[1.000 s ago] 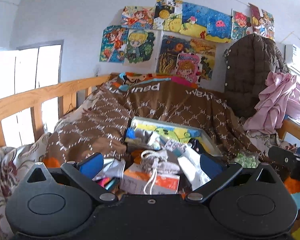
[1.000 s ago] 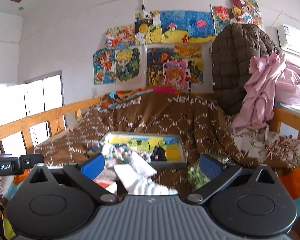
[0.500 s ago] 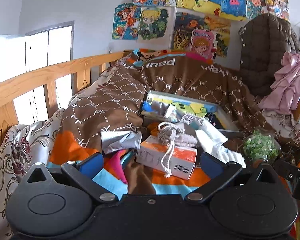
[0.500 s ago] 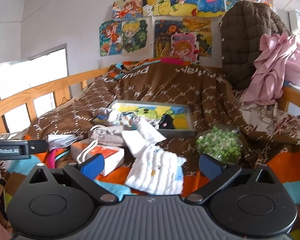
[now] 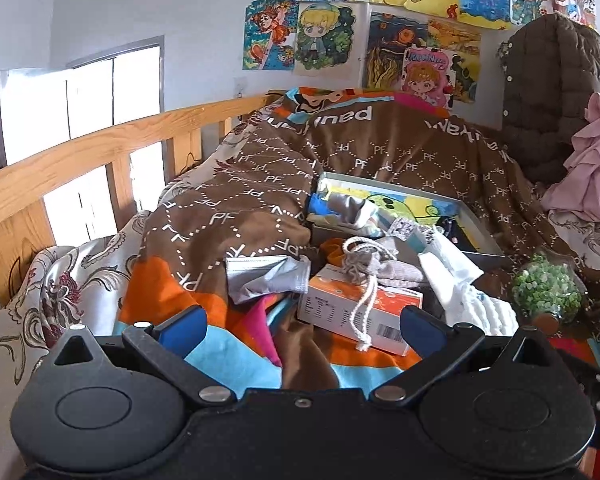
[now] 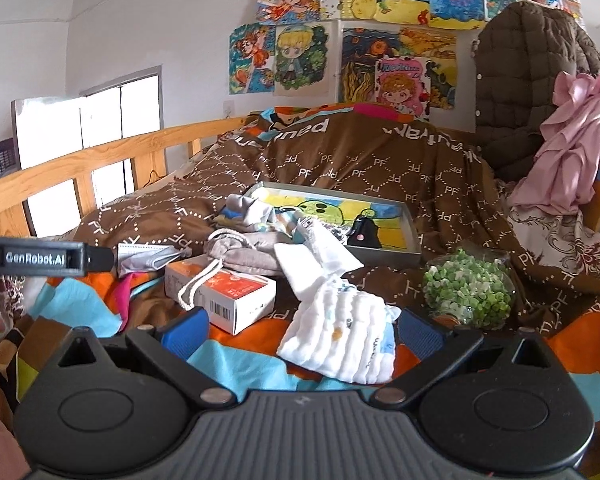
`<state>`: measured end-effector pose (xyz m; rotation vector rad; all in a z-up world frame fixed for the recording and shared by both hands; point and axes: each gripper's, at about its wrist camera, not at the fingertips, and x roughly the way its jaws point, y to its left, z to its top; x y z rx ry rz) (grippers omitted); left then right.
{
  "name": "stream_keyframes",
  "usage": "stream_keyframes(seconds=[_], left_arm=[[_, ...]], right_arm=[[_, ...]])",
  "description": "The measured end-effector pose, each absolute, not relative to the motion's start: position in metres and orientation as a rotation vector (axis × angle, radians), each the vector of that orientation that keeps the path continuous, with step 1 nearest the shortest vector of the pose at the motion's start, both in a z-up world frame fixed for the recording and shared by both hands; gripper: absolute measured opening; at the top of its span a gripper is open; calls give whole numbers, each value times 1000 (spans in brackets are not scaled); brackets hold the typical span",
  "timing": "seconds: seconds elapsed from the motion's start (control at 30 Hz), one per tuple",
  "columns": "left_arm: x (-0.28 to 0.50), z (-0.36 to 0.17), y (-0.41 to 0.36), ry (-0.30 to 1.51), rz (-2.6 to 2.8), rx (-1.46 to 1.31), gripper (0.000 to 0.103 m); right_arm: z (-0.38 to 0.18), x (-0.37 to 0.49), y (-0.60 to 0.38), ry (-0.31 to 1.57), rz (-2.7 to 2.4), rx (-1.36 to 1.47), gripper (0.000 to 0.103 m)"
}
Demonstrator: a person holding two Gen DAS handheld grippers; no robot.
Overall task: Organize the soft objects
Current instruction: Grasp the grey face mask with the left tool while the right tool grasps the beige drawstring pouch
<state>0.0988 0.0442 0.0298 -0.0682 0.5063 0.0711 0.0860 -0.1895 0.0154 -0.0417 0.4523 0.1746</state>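
The soft things lie in a loose heap on the bed, just before the near edge of the shallow picture tray [image 6: 414, 240]: a white quilted cloth [image 6: 340, 344] nearest the right gripper, a grey drawstring pouch [image 5: 384, 264] resting on an orange and white carton [image 5: 364, 312], and a grey face mask [image 5: 266, 276] to the carton's left. A few cloths already lie in the tray's left end. A bag of green pellets [image 6: 468, 288] sits near the tray's right corner.

Over the last second both cameras have tipped down and drawn back, so the heap now shows in full. The left gripper [image 5: 302, 322] and right gripper [image 6: 300, 332] both stand wide and empty, short of the pile. This reads as lining up for a pick; nothing seems lifted yet. The white cloth is probably the right gripper's easiest take.
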Motion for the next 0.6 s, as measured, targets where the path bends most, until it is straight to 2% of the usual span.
stream_keyframes(seconds=[0.43,0.6], left_arm=[[113,28,66,552,118,-140,102],[117,34,74,551,94,-149,102]], right_arm=[[11,125,-176,486,247,-38,103],[9,153,-160,478,294,-126,103]])
